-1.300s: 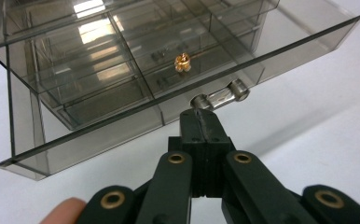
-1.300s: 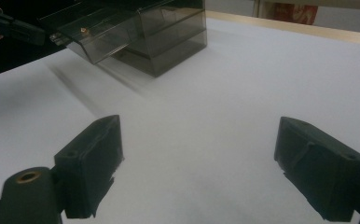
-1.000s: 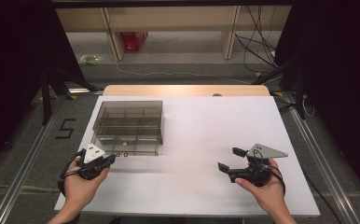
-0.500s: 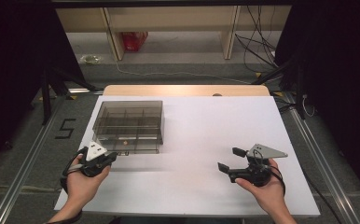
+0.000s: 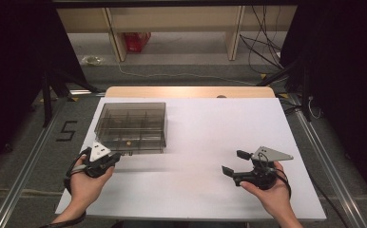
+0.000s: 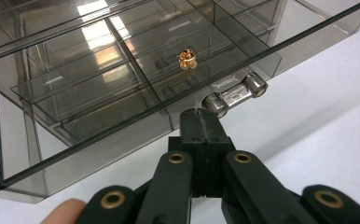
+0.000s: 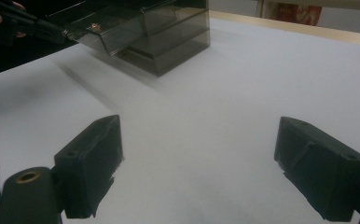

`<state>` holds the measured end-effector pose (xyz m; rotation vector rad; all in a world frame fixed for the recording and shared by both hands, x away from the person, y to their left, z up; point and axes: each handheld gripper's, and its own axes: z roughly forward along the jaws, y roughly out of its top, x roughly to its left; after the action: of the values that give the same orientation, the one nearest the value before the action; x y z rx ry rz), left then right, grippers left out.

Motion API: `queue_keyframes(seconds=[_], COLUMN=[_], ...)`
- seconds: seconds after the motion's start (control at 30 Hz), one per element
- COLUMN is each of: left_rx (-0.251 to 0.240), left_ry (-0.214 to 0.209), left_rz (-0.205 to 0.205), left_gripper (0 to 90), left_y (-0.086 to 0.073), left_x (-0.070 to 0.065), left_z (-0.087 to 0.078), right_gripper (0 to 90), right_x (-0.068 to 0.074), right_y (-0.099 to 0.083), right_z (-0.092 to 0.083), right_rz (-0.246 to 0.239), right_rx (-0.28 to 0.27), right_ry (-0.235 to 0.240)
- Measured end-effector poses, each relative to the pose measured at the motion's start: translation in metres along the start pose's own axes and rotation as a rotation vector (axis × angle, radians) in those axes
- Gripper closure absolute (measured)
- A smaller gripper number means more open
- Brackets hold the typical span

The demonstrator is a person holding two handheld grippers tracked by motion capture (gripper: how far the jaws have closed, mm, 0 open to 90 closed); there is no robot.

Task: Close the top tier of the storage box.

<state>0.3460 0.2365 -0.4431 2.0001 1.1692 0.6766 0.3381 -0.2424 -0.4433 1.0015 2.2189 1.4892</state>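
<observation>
A smoky clear drawer box (image 5: 130, 119) stands on the left of the white table. Its drawer (image 6: 99, 88) is drawn out towards me and has several compartments. One of them holds a small gold piece (image 6: 188, 59), also seen as a speck (image 5: 129, 141) in the high view. My left gripper (image 5: 116, 156) is shut with nothing between its jaws. Its tip (image 6: 200, 114) is right at the drawer's chrome handle (image 6: 235, 94); I cannot tell whether it touches. My right gripper (image 5: 234, 162) is held open above the bare table at the right, with nothing between its fingers (image 7: 92, 163).
The white table (image 5: 210, 128) has free room in the middle and at the right. A wooden strip (image 5: 186, 91) runs along its far edge. Beyond it are shelf legs, cables and a red object (image 5: 137, 41) on the floor.
My left gripper has shifted slightly near the drawer's front. The right gripper has stayed where it was, still open.
</observation>
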Motion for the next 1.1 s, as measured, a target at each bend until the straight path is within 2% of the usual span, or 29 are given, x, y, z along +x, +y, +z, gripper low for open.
queue_keyframes(seconds=[0.53,1.1], left_rx=[-0.007,-0.023], left_ry=[0.005,0.016], left_rz=[0.0,-0.012], left_gripper=[90.0,90.0], left_y=[0.002,0.004], left_x=[0.003,0.006], left_z=[0.005,0.01], right_gripper=[16.0,16.0], right_x=[-0.005,-0.004], right_y=[0.001,0.0], right_z=[-0.004,-0.002], right_rz=[0.005,0.007], right_rx=[-0.01,-0.007], right_ry=[0.0,-0.002])
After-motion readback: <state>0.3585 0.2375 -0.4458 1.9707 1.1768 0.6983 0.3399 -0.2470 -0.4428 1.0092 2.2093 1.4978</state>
